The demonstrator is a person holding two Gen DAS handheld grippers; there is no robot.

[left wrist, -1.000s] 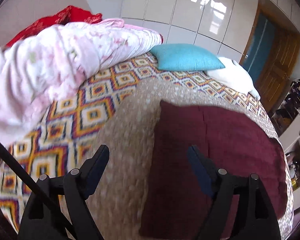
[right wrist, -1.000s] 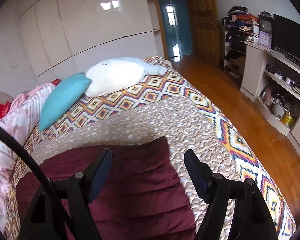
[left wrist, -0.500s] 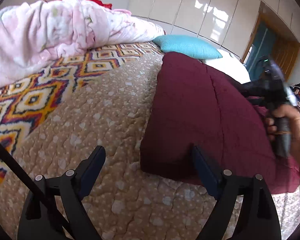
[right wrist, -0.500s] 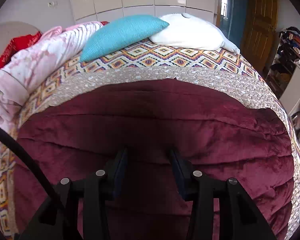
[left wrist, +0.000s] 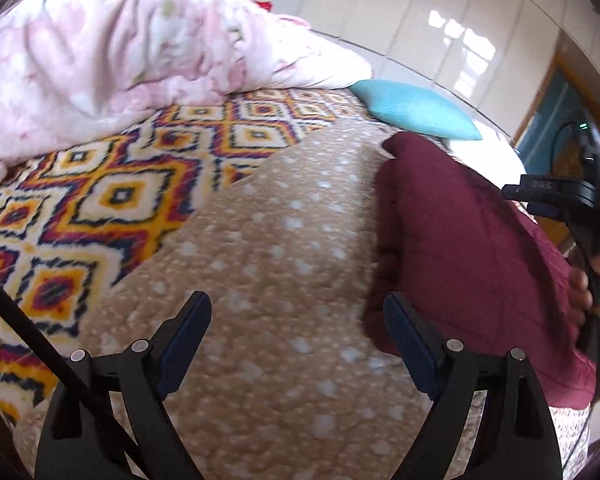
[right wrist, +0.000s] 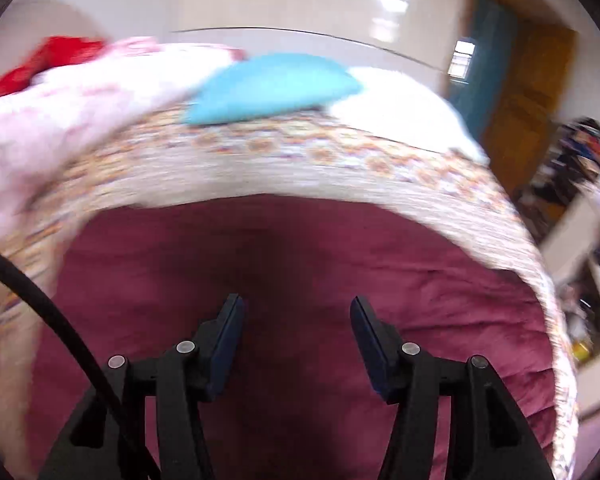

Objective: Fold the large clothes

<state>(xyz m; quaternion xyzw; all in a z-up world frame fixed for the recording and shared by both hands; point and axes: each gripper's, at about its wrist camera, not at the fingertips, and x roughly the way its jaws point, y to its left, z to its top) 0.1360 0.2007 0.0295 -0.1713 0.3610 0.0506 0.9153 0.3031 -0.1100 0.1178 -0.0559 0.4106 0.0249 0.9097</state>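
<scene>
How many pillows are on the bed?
2: a teal pillow at the far end, and a white pillow right of it, touching. The pink quilt may hide more.

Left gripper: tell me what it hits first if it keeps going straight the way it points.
Probably the tan blanket, which fills the gap ahead of the open left gripper. The maroon garment lies just right of that line; depth is unclear.

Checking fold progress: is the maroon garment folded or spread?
Folded: the maroon garment forms a thick compact block with a doubled left edge.
</scene>
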